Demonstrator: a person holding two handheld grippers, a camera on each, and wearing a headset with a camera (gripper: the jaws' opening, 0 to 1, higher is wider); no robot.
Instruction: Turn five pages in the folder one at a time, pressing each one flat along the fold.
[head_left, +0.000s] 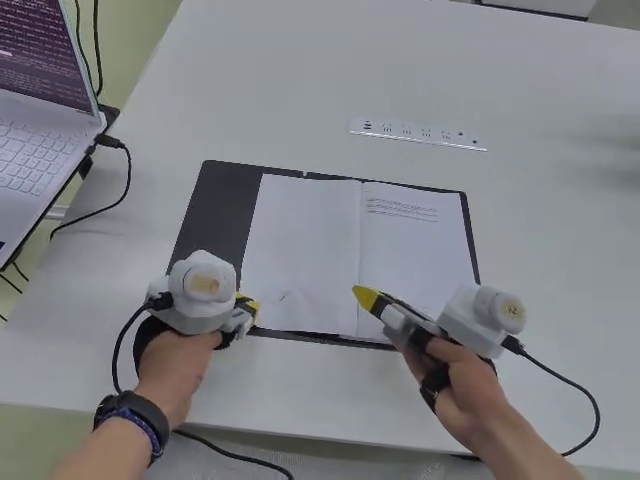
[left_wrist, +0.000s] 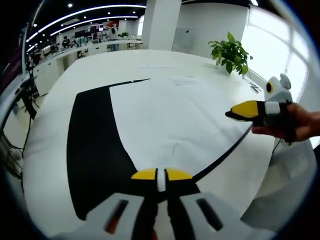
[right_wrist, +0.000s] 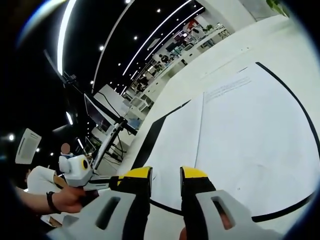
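Note:
A black folder (head_left: 215, 220) lies open on the white table, with a blank white page (head_left: 300, 250) on the left and a page with a few printed lines (head_left: 415, 260) on the right. My left gripper (head_left: 248, 308) is shut, its yellow tips (left_wrist: 161, 175) over the folder's near edge by the black cover (left_wrist: 95, 150). My right gripper (head_left: 366, 296) hovers over the near edge of the right page. Its jaws (right_wrist: 165, 175) stand slightly apart with nothing between them, pointing along the fold (right_wrist: 200, 125). From the left gripper view, the right gripper (left_wrist: 240, 111) hangs above the paper.
An open laptop (head_left: 40, 110) sits at the far left, with a black cable (head_left: 110, 200) trailing toward the folder. A white power strip (head_left: 415, 133) lies beyond the folder. Gripper cables run off the near table edge (head_left: 330, 430). A potted plant (left_wrist: 230, 52) stands far off.

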